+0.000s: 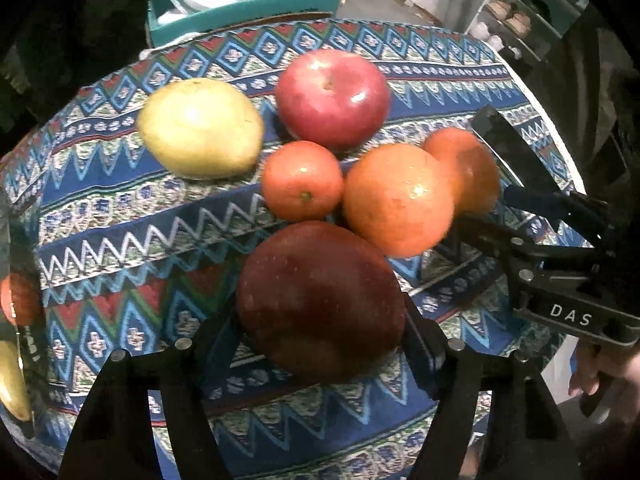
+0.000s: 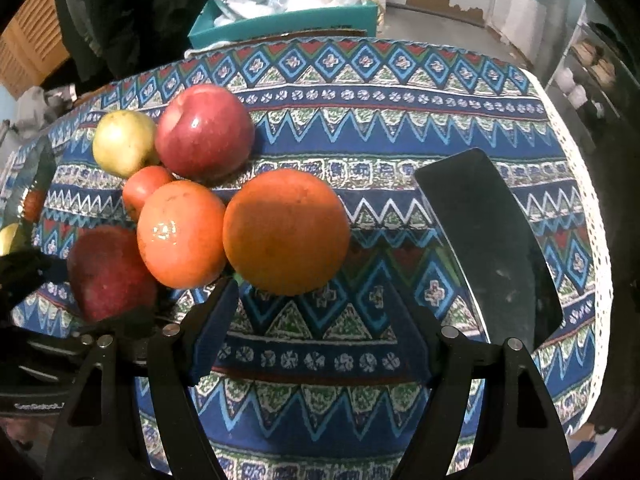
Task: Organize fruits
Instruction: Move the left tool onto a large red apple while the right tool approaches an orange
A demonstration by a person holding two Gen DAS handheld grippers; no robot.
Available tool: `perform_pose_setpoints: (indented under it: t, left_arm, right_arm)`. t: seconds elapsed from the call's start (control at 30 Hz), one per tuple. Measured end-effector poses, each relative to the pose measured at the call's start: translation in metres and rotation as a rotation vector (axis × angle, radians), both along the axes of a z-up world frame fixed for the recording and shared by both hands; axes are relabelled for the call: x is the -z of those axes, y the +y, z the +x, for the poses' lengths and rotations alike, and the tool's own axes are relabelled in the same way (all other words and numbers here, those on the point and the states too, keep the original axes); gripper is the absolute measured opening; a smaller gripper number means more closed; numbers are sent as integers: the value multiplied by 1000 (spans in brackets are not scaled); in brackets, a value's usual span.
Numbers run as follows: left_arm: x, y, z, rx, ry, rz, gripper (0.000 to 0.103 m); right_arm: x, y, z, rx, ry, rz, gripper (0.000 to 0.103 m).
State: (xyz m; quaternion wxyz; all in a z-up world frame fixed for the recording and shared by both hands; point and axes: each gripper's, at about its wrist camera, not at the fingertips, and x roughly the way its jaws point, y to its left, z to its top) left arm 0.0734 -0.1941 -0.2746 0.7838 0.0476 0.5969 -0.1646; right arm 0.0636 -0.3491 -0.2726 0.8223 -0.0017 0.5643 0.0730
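Teal box (image 2: pixel 280 24): white bags inside | left gripper (image 1: pixel 320 344): jaws flank dark red apple (image 1: pixel 320 300) | right gripper (image 2: pixel 312 320): jaws wide, orange (image 2: pixel 286 232) just ahead.

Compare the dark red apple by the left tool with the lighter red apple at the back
The dark red apple is deep maroon and dull; the lighter red apple is pinkish red with bright glints. The dark one lies between the left tool's fingers; the lighter one sits free on the tablecloth, beside the yellow-green fruit. The lighter apple's stem dimple faces up; the dark one's isn't visible. Both are roundish red apples.
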Motion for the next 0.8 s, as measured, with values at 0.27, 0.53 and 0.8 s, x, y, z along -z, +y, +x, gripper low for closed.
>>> perform_pose_setpoints:
  t: [0.27, 0.53, 0.8]
  left_arm:
    - [-5, 26, 13, -65, 3, -23, 75]
    - [-8, 39, 17, -87, 5, -41, 75]
    - [-15, 46, 14, -89, -7, -47, 75]
  right_arm:
    - [12, 11, 15, -93, -1, -44, 76]
    - [18, 21, 20, -172, -15, -61, 64]
    - [18, 18, 13, -126, -46, -30, 60]
